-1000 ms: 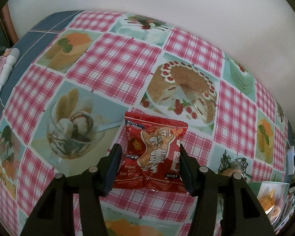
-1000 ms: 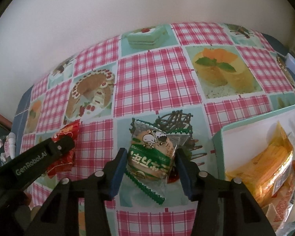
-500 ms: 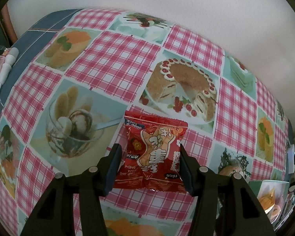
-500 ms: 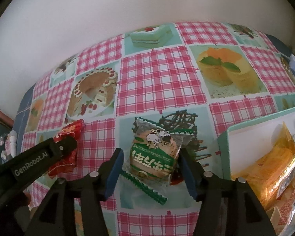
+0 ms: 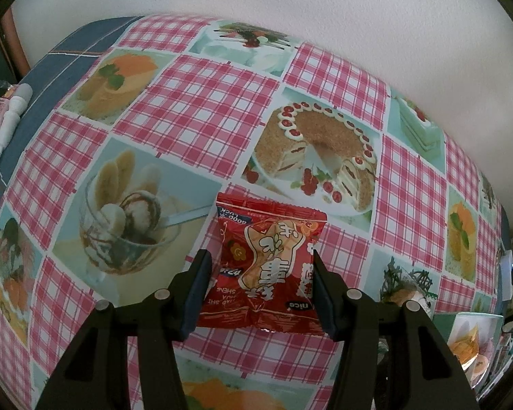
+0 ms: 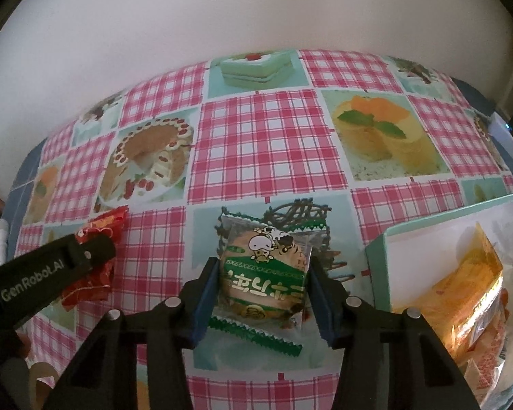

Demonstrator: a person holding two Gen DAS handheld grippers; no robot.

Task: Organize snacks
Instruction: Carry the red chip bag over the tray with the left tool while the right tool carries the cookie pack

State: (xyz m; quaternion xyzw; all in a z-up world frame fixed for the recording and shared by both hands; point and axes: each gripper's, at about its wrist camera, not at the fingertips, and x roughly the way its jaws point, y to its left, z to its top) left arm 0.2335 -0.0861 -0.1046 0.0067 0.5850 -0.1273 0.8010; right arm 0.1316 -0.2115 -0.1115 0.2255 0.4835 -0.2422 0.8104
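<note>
A red snack packet (image 5: 263, 266) lies on the patterned tablecloth between the fingers of my left gripper (image 5: 259, 275), which is shut on its sides. It also shows in the right wrist view (image 6: 97, 253), behind the left gripper's finger (image 6: 54, 266). A green and clear biscuit packet (image 6: 265, 273) with a cow cartoon sits between the fingers of my right gripper (image 6: 261, 282), which is shut on it. A mint-green box (image 6: 379, 256) holding an orange snack bag (image 6: 461, 290) stands at the right.
The table wears a pink checked cloth with dessert pictures (image 5: 205, 109). A white cable and plug (image 5: 10, 119) lie on the blue edge at the far left. The white wall (image 5: 290, 7) runs behind the table. More packets (image 6: 496, 358) fill the box.
Both grippers have drawn slightly back towards me with their packets held. The right gripper's jaws have closed tighter on the biscuit packet, which now sits more upright.
</note>
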